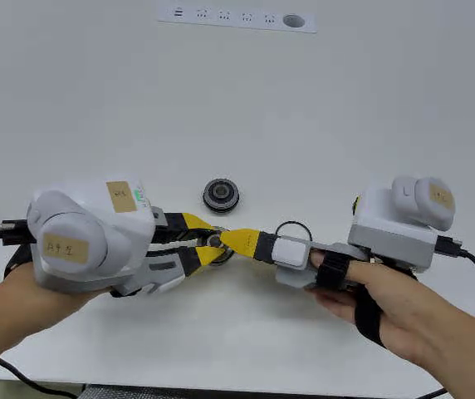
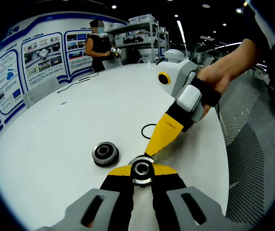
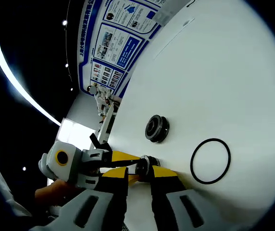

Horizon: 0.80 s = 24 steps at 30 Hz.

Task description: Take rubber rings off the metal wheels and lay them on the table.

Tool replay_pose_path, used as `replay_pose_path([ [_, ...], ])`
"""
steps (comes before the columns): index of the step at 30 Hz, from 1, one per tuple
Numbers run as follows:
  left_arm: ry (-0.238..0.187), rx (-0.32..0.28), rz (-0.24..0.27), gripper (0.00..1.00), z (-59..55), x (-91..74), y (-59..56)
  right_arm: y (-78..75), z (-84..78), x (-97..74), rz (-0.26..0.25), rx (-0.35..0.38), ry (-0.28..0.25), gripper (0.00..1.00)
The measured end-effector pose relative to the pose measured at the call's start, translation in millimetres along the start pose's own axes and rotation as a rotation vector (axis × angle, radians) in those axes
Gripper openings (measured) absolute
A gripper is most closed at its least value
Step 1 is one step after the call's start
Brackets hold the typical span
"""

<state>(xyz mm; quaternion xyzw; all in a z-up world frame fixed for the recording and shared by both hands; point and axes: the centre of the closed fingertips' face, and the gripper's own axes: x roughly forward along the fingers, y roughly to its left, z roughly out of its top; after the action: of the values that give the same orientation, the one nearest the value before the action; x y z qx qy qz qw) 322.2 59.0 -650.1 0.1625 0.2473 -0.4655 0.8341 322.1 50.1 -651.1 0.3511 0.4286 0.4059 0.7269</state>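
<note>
My left gripper is shut on a small metal wheel, held just above the table. My right gripper comes in from the right, its yellow jaws nearly together and pinching that wheel's rim. Whether a rubber ring is between them I cannot tell. A loose black rubber ring lies flat on the table under the right gripper; it appears again, as the ring, in the right gripper view. A second wheel, dark-rimmed, rests on the table just beyond the two grippers.
The white table is bare beyond the second wheel. A power strip sits along its far edge. In the left gripper view a person stands far off past the table. Cables trail from both grippers.
</note>
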Motion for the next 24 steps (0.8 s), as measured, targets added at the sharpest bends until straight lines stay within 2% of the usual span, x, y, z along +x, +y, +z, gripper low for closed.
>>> replay_pose_path([
  [4,0.0,0.0,-0.001,0.13,-0.1,-0.1,0.0,-4.3,0.2,0.4,-0.019,-0.004,0.006,0.14],
  [13,-0.002,-0.002,0.002,0.13,-0.4,-0.5,0.0,-11.8,0.6,1.3,-0.08,-0.071,0.027,0.04],
  [24,-0.003,0.0,0.005,0.13,-0.3,-0.5,-0.1,-10.1,1.8,0.4,-0.105,-0.104,0.042,0.02],
])
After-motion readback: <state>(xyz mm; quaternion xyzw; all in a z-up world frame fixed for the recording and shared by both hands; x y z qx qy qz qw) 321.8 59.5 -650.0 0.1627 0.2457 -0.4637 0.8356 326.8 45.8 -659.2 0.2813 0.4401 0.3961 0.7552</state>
